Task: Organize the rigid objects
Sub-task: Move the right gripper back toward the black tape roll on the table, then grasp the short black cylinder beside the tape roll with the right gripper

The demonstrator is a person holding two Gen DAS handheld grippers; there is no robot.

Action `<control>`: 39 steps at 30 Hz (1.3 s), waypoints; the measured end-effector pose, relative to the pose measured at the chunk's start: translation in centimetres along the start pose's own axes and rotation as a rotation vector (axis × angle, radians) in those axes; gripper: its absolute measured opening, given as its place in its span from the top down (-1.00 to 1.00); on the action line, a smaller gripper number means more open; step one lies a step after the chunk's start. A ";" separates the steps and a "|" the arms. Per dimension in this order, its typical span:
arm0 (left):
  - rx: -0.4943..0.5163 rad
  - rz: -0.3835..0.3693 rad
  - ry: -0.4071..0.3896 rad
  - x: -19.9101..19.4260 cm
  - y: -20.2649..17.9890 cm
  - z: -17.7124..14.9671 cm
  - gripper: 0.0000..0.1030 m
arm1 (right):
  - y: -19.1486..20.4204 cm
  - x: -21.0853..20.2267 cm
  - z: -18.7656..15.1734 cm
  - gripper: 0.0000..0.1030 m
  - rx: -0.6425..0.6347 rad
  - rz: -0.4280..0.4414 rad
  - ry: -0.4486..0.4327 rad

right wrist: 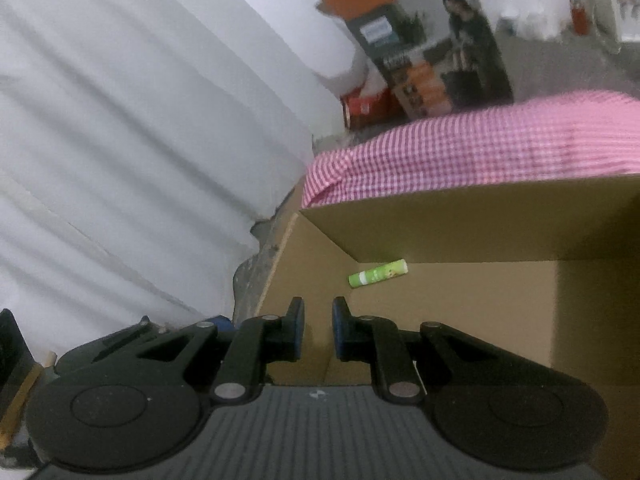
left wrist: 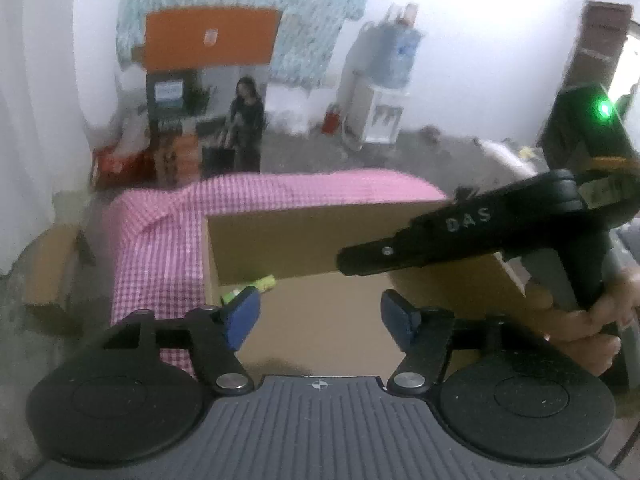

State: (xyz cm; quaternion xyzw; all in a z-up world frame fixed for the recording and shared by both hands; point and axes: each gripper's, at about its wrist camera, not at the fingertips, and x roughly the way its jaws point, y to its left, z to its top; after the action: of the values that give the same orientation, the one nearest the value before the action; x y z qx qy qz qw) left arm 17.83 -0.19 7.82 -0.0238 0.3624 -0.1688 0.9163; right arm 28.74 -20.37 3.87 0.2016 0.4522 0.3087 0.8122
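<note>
An open cardboard box (right wrist: pixel 460 220) stands on the pink checked cloth (right wrist: pixel 480 148). A small green tube (right wrist: pixel 378 274) lies on the box floor by the far wall. It also shows in the left wrist view (left wrist: pixel 256 286), partly hidden by a finger. My left gripper (left wrist: pixel 320 316) is open and empty over the box (left wrist: pixel 300 240). My right gripper (right wrist: pixel 319 328) hangs over the box's left part, jaws nearly together with a narrow gap and nothing between them. In the left wrist view, the right gripper's body (left wrist: pixel 480 228) reaches across the box's right side.
White curtains (right wrist: pixel 140 140) hang close on the left. A flat cardboard piece (left wrist: pixel 52 272) lies on the floor left of the table. A water dispenser (left wrist: pixel 380 112), a red crate (left wrist: pixel 120 162) and stacked boxes with a poster (left wrist: pixel 208 96) stand at the back.
</note>
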 end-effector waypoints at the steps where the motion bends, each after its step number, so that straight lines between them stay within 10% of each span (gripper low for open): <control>1: 0.007 -0.007 -0.016 -0.8 -0.3 -0.1 -0.36 | 0.3 -1.1 -0.4 0.68 -0.009 -0.003 -0.017; 11: 0.106 -0.097 -0.098 -6.4 -3.8 -3.0 -0.64 | 2.1 -11.2 -7.5 0.68 -0.053 -0.019 -0.173; 22: 0.255 -0.213 0.030 -3.0 -8.9 -9.0 -0.61 | -0.9 -14.7 -18.1 0.68 0.036 -0.080 -0.149; 39: 0.290 -0.290 0.249 2.9 -12.4 -14.8 0.08 | -7.8 -10.7 -24.5 0.68 0.245 -0.143 -0.072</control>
State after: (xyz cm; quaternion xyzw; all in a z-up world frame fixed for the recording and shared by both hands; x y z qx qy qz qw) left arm 6.26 -11.62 -2.93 0.0773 0.4373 -0.3507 0.8245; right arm 5.92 -32.16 -6.86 0.2775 0.4705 0.1849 0.8170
